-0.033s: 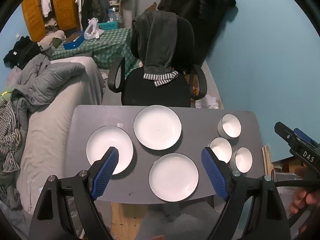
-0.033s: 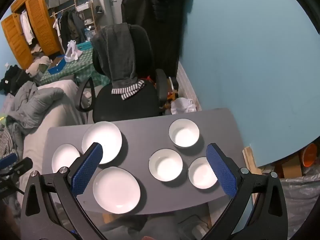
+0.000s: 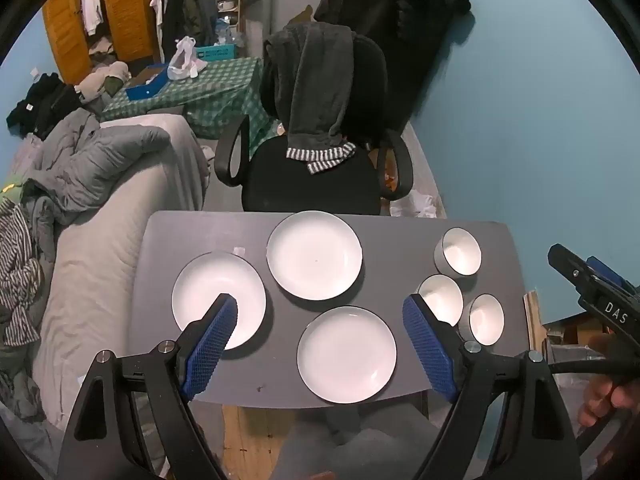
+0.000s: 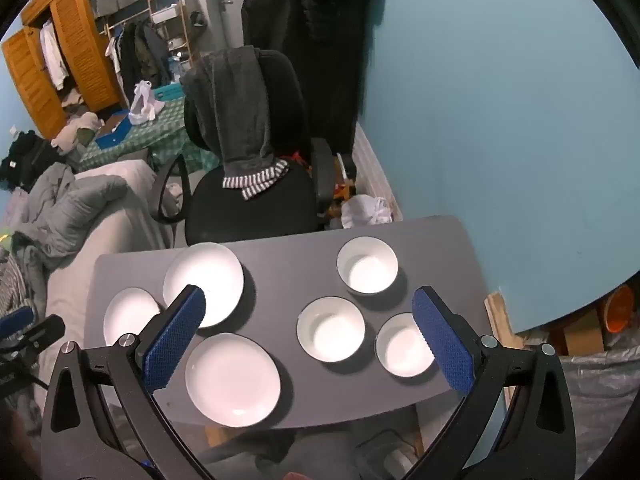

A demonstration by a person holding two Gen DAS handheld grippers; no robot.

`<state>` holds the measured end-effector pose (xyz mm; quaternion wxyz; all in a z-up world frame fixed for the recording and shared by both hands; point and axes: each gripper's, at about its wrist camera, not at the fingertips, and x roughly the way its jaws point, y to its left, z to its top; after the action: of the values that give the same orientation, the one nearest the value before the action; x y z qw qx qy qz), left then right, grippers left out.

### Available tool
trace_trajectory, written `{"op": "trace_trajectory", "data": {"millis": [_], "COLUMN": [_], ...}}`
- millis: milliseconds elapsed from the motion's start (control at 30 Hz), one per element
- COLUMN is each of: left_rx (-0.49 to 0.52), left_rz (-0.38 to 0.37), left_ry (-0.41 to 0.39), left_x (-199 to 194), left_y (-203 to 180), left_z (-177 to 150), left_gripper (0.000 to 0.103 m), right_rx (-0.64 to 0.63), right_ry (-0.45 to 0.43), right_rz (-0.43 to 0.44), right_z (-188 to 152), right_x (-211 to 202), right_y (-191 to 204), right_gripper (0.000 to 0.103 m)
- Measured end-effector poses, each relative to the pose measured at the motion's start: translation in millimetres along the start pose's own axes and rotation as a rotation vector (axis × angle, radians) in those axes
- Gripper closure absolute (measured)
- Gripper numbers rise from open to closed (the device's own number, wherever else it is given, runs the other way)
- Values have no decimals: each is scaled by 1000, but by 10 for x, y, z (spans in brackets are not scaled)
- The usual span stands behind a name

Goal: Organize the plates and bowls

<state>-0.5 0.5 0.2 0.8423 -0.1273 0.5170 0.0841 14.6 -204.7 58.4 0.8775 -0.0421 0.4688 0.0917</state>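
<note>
Three white plates lie on the grey table [image 3: 396,248]: a left plate [image 3: 208,288], a far plate [image 3: 314,255] and a near plate [image 3: 346,354]. Three white bowls stand at the right: a far bowl [image 3: 460,250], a middle bowl [image 3: 444,296] and a near bowl [image 3: 485,318]. My left gripper [image 3: 320,332] is open and empty, high above the near plate. My right gripper [image 4: 309,324] is open and empty, high above the middle bowl [image 4: 331,329]. The right gripper shows at the right edge of the left wrist view [image 3: 592,292].
A black office chair [image 3: 320,168] draped with a grey garment stands behind the table. A bed with grey bedding [image 3: 100,184] runs along the table's left side. A blue wall [image 3: 540,120] is at the right. Boxes [image 4: 580,332] lie on the floor at the right.
Nothing has visibly changed; both grippers stay open above the table.
</note>
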Motion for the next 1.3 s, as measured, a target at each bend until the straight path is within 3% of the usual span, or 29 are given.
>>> {"op": "trace_trajectory", "data": {"millis": [400,1300], "left_rx": [16,7], "left_rz": [-60,-62], "left_ry": [-8,3], "left_x": [-79,-35], "left_y": [29,80], "left_z": [-91,-138], "left_gripper": [17,17], "right_rx": [5,9], "right_ry": [-4,7], "right_rz": [4,-1], "right_z": [-130,-104], "right_x": [6,17], "right_y": [-92,46], "right_gripper": [2,2]}}
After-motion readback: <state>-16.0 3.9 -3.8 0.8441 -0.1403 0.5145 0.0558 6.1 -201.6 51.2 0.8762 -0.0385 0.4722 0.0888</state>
